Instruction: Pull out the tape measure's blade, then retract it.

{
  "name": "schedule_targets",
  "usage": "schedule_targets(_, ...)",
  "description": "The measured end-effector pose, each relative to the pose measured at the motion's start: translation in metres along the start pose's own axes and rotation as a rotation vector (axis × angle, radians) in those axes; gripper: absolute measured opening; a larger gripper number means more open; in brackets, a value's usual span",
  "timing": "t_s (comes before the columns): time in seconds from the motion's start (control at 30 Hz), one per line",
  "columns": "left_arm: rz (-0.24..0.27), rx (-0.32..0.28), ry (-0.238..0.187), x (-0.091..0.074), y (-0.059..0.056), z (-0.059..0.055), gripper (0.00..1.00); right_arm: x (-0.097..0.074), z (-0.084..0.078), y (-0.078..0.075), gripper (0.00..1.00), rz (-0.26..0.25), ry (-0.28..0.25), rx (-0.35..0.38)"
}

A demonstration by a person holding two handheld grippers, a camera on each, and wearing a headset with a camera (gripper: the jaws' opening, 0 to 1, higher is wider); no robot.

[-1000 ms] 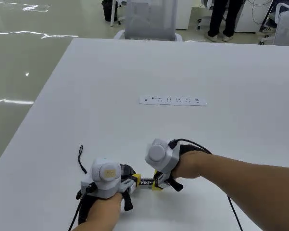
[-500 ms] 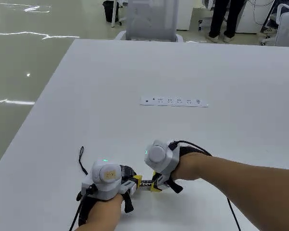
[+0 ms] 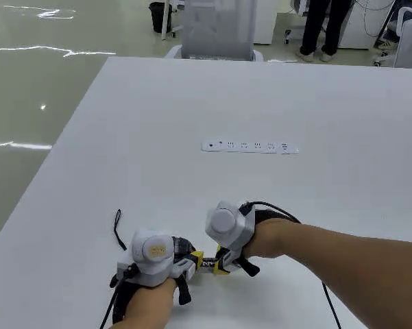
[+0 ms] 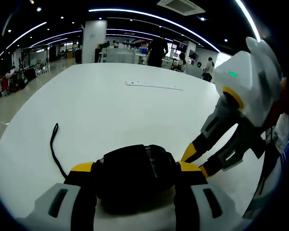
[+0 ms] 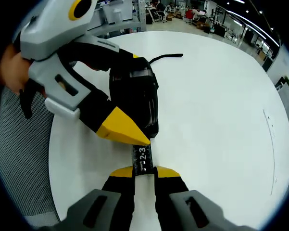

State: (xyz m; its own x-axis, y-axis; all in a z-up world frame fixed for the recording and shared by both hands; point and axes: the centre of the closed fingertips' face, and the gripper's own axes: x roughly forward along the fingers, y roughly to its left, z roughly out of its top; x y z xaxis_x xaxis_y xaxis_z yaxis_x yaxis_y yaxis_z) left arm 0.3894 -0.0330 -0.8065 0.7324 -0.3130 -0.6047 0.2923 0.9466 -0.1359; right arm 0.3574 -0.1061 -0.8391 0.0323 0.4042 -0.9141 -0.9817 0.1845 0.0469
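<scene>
The left gripper (image 3: pixel 190 260) clamped the black case of the tape measure (image 4: pixel 134 175), bracing it low on the white table (image 3: pixel 260 96) so the right gripper (image 5: pixel 144 172) — pinching the blade (image 5: pixel 142 155) just outside the case — had something to draw against. A short length showed. The strap (image 3: pixel 116 229) lay loose; a power strip (image 3: pixel 250 147) sat well beyond — past it, seemingly an open office.

Your white table and what lies on it.
Your table (image 3: pixel 158 123) is broad and white, with a white power strip (image 3: pixel 250 147) lying flat near its middle. Well apart from the power strip, toward your near edge, the black tape measure (image 3: pixel 183 247) sits on the surface with a short stretch of blade (image 5: pixel 141 161) drawn out. Its thin black strap (image 3: pixel 116 229) trails loose on the tabletop, on the side away from the strip.
</scene>
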Motion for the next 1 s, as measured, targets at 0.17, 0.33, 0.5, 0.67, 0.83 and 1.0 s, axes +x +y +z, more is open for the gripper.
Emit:
schedule_targets(0.17, -0.001, -0.001, -0.001, 0.000, 0.000, 0.000, 0.62, 0.001, 0.004, 0.001, 0.15, 0.000, -0.014, -0.001)
schedule_targets(0.33, -0.001, 0.000, -0.003, -0.001, 0.000, 0.000, 0.62, 0.004, 0.008, 0.001, 0.14, -0.005, -0.025, 0.000)
schedule_targets(0.5, -0.003, -0.002, -0.002, -0.001, 0.001, 0.000, 0.62, 0.004, 0.009, 0.001, 0.14, -0.001, -0.026, -0.003)
schedule_targets(0.67, -0.004, -0.003, -0.001, 0.000, 0.000, 0.000, 0.62, 0.005, 0.010, 0.001, 0.14, -0.002, -0.030, -0.010)
schedule_targets(0.83, -0.007, -0.005, 0.001, 0.000, 0.000, -0.001, 0.62, 0.005, 0.013, 0.002, 0.14, 0.002, -0.042, -0.009)
schedule_targets(1.0, -0.012, -0.002, 0.002, 0.000, 0.000, 0.000, 0.62, 0.006, 0.014, 0.002, 0.14, 0.004, -0.045, -0.010)
